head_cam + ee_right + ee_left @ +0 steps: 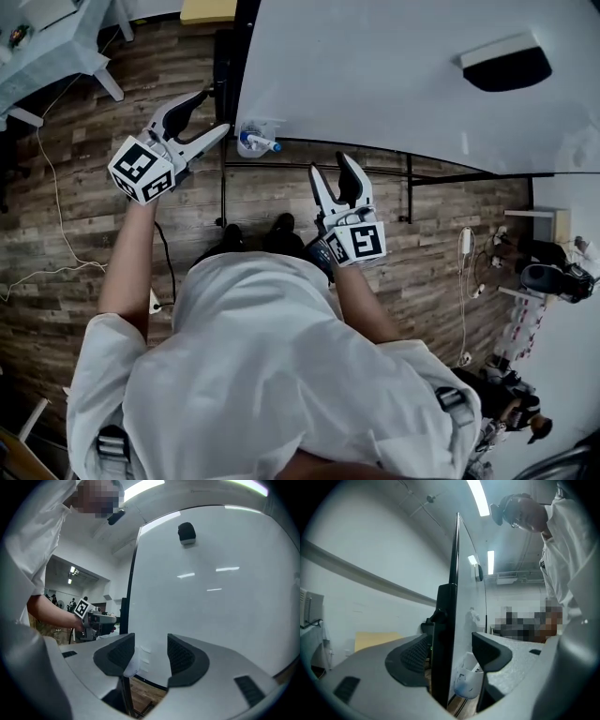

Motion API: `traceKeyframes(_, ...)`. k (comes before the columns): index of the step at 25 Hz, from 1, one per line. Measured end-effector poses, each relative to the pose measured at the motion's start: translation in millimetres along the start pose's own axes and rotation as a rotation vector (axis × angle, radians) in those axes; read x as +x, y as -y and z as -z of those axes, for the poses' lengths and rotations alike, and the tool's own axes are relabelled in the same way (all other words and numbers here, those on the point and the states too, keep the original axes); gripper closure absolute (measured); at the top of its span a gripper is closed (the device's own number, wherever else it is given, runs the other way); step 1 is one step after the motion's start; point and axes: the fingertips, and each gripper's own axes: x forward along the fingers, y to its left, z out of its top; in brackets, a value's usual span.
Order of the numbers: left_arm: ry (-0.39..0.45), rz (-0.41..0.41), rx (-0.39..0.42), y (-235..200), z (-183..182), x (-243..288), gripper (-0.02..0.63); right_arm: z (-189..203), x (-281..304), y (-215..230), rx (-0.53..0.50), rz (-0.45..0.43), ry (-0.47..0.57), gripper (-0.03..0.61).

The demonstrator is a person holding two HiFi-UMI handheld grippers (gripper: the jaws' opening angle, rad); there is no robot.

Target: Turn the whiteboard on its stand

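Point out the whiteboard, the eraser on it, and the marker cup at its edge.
whiteboard (375, 89): head view, bare white face.
eraser (507, 68): head view, its dark body.
marker cup (246, 148): head view, its clear wall beside the blue marker.

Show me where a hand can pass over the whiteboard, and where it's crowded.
Bare: the whiteboard face between the marker cup at its lower left corner and the eraser higher up. Crowded: the left edge by the cup, where the left gripper straddles it, jaws open.
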Motion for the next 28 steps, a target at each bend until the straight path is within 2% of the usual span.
traceKeyframes(10, 0.001, 0.056, 0.012, -6.4, -2.4, 32.1, 0.337, -1.3, 25.1, 7.4, -0.014, -0.036, 0.020, 0.371)
traceKeyframes(15, -0.007, 0.051, 0.013, -9.4, -0.2, 39.6, 0.340, 2.3, 29.9, 9.5, -0.019, -0.048, 0.023, 0.379)
traceKeyframes(28, 0.002, 0.026, 0.001, -15.6, 3.9, 38.4, 0.411, 8.0, 34.2, 16.6, -0.005, -0.024, 0.024, 0.393)
